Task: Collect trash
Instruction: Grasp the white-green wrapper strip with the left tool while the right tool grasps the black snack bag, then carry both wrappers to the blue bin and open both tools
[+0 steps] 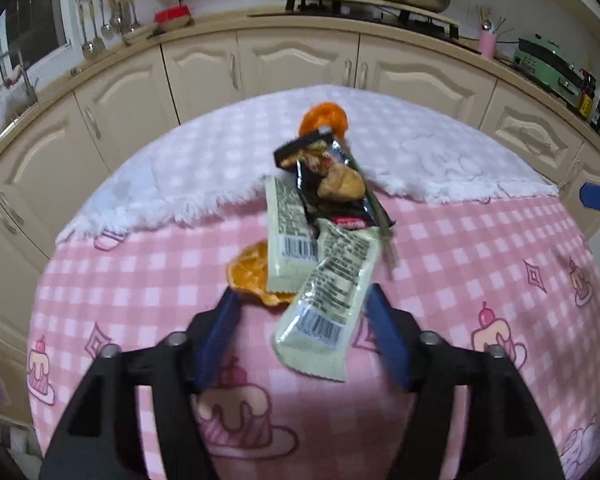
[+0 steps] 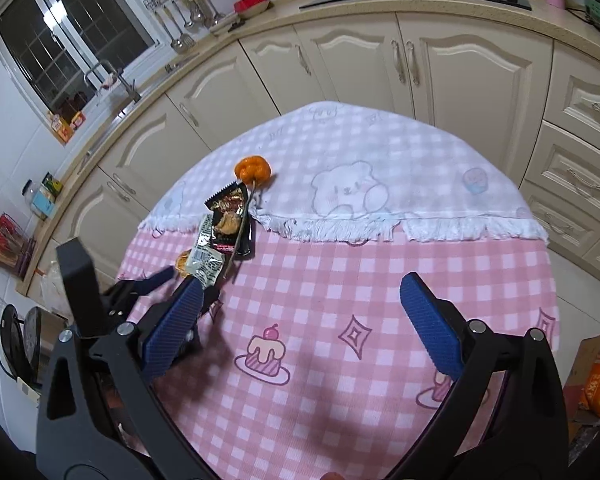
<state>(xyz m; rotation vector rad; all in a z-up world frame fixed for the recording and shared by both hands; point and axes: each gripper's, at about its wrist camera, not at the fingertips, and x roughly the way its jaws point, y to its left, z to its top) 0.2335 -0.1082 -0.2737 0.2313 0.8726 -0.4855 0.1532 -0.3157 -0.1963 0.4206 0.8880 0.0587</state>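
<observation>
Straddling the near wrapper (image 1: 327,304) at frame centre, the left gripper (image 1: 304,320) stands open; right gripper (image 2: 304,320) open, empty. Light, crinkly, slippery film: pinch mid-length.

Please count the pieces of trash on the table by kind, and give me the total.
Pale wrappers with barcodes: 2
Black snack wrapper: 1
Orange peel pieces: 2
Green stalk: 1
Total: 6
</observation>
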